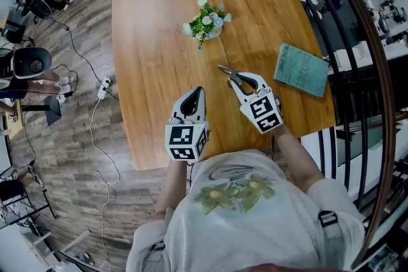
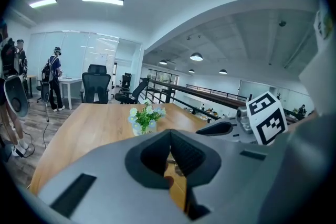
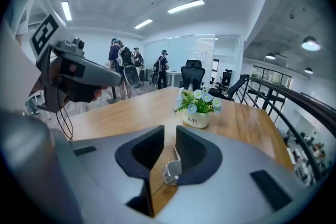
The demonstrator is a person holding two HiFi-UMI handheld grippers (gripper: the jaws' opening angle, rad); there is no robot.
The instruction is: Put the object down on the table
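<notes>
Metal tool (image 1: 224, 69) seems to lie released on the table (image 1: 146, 41) under the right gripper (image 1: 234, 79), whose jaws stand apart pinching nothing; left gripper (image 1: 198, 92) waits closed, empty, nearer left.

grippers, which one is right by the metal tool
The right gripper: in the head view the tool sticks out from its tips. The left gripper sits apart from it, tips together.
</notes>
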